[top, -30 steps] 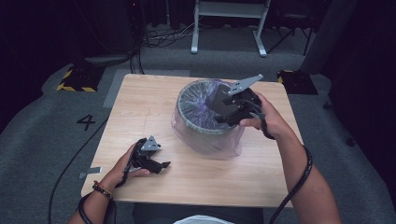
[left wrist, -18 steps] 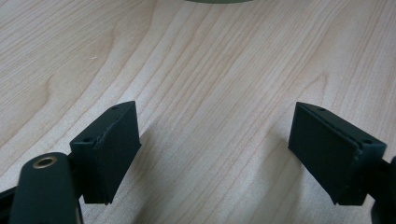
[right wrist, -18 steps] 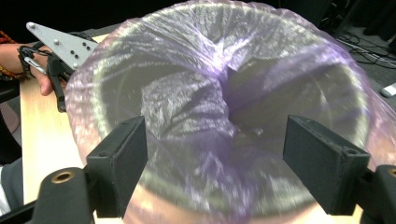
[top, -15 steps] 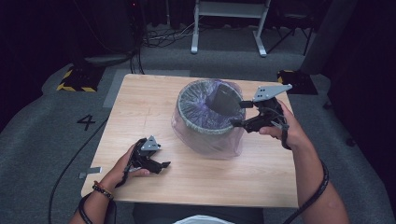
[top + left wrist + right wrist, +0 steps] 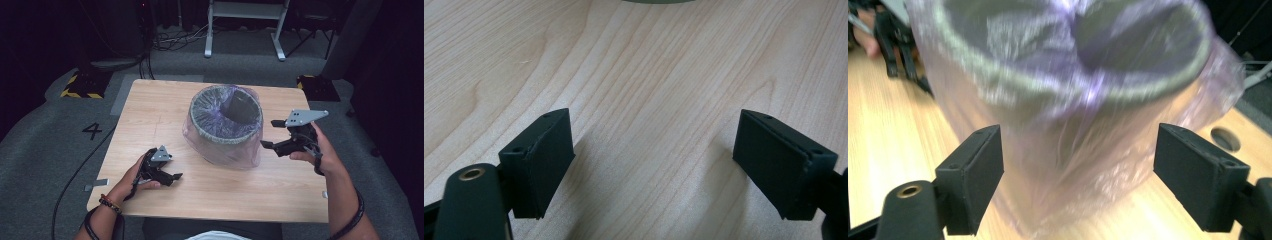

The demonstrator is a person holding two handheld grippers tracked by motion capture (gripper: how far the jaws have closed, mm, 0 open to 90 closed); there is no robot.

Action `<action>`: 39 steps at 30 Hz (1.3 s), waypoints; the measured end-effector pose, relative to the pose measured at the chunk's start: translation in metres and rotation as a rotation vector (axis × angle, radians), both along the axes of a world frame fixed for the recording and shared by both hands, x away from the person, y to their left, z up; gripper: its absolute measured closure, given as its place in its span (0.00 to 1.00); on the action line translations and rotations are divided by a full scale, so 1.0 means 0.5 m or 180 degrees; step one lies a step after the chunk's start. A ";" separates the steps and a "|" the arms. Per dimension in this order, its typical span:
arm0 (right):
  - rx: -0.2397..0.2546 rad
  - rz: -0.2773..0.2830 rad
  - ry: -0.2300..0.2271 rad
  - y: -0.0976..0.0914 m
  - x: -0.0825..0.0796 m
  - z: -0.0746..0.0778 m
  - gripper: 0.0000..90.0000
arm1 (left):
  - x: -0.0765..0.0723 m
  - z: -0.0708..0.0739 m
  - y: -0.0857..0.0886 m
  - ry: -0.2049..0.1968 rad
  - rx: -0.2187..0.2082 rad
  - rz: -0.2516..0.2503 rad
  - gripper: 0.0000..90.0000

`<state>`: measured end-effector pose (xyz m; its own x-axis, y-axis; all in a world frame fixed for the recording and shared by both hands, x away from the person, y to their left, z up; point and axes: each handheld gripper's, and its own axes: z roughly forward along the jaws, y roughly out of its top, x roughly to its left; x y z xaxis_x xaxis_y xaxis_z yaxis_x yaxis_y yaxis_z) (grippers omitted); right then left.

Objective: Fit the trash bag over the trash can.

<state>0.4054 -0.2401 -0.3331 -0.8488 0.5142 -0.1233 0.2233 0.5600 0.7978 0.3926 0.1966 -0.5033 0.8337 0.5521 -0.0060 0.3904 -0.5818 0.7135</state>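
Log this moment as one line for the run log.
left gripper: open, low over table | right gripper: open, beside bin | bin: lined with bag, upright

black tongs (image 5: 272,134), grey three-cornered plate (image 5: 304,117)

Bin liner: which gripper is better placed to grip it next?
Probably right. The right gripper is open beside the bin liner, facing it; the left gripper rests open on the table, farther away.
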 end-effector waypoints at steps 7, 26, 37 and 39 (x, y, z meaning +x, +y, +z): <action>-0.0232 -0.0106 0.0068 -0.011 -0.014 -0.077 0.22 | 0.000 0.000 0.000 0.0000 -0.0001 0.0003 0.18; -0.0642 -0.0397 0.0274 -0.061 -0.043 -0.280 0.21 | -0.001 0.000 0.000 -0.0002 0.0001 0.0016 0.18; -0.0008 -0.0718 0.0505 -0.140 -0.068 -0.341 0.19 | -0.001 0.000 0.000 0.0000 0.0000 0.0021 0.18; -0.0016 -0.0817 0.0495 -0.151 -0.078 -0.340 0.19 | -0.001 0.000 0.000 0.0000 0.0002 0.0025 0.18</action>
<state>0.3666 -0.3158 -0.5032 -0.6999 0.7142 -0.0050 0.4776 0.4733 0.7402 0.3919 0.1965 -0.5033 0.8294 0.5587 -0.0056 0.3949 -0.5791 0.7132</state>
